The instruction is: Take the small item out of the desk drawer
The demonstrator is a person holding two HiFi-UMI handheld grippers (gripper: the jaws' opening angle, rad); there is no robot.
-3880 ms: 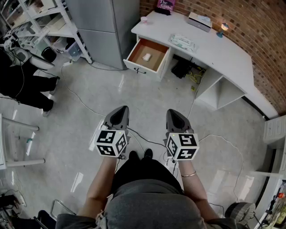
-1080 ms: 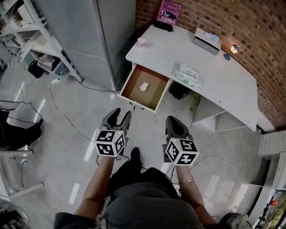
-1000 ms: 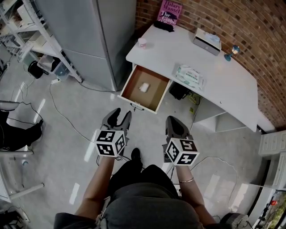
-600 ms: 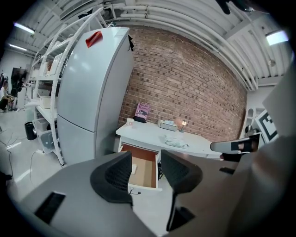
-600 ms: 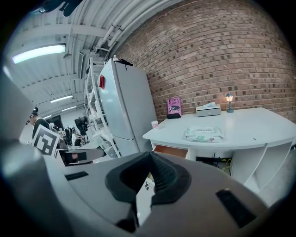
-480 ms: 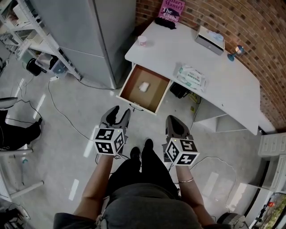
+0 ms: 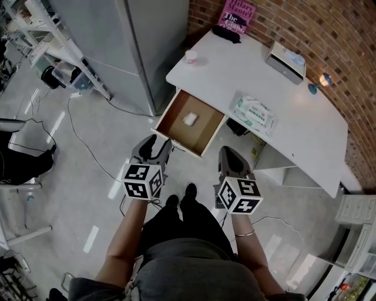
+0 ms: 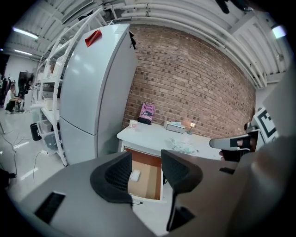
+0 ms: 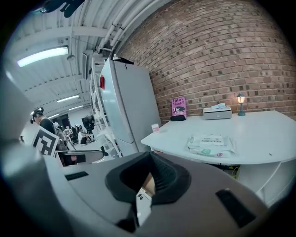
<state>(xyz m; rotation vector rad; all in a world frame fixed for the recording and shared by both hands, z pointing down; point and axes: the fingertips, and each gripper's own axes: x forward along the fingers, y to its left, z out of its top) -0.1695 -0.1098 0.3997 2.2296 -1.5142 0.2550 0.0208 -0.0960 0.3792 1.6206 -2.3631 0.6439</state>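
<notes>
The white desk (image 7: pixel 276 88) has its drawer (image 7: pixel 176 139) pulled out, brown inside. A small white item (image 7: pixel 190 119) lies in the drawer toward the back. My left gripper (image 7: pixel 155 143) is open and empty, hanging in the air just short of the drawer's front. In the left gripper view the small white item (image 8: pixel 135 175) shows between the spread jaws of the left gripper (image 8: pixel 145 159). My right gripper (image 7: pixel 226 151) is shut with nothing in it, in front of the drawer's right corner. In its own view the right gripper (image 9: pixel 150 156) shows pads meeting at the tips.
A tall grey fridge (image 7: pixel 141 41) stands left of the desk. On the desk lie a wipes pack (image 7: pixel 253 113), a tissue box (image 7: pixel 285 59), a pink book (image 7: pixel 238 14), a small cup (image 7: pixel 191 57) and a little lamp (image 7: pixel 321 81). Cables (image 7: pixel 88 154) trail on the floor by the shelves (image 7: pixel 53 35).
The person has walked toward the desk, so the drawer is nearer to both grippers. The left jaws stay apart and the right stay together.
</notes>
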